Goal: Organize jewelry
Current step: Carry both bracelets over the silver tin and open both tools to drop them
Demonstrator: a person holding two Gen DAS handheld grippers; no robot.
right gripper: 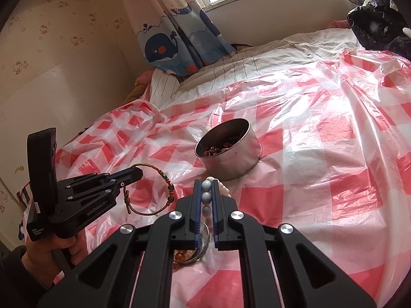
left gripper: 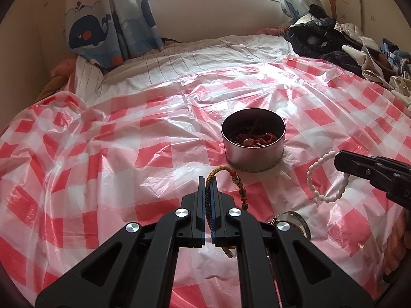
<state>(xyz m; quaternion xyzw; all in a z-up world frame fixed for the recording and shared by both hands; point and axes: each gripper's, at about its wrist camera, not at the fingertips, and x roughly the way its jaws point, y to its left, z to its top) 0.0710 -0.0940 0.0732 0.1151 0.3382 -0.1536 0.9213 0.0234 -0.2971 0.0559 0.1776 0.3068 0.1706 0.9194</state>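
red-white checked sheet (left gripper: 128,138), white bracelet (left gripper: 323,179)

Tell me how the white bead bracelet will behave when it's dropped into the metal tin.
The white bead bracelet hangs as a sagging loop from the right claw, so it is probably floppy and will collapse into a heap. Its smooth, rounded beads look slippery. The metal tin looks wide and squat, so it seems unlikely to tip.

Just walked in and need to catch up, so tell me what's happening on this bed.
A person is sorting jewelry with two hand-held grippers over a bed covered in red-and-white checked plastic. The left gripper is shut on a braided cord bracelet, lifted off the sheet. The right gripper is shut on a white bead bracelet, also held up. Ahead of both stands a round metal tin, open, already holding reddish jewelry. A few more pieces lie just below the grippers.
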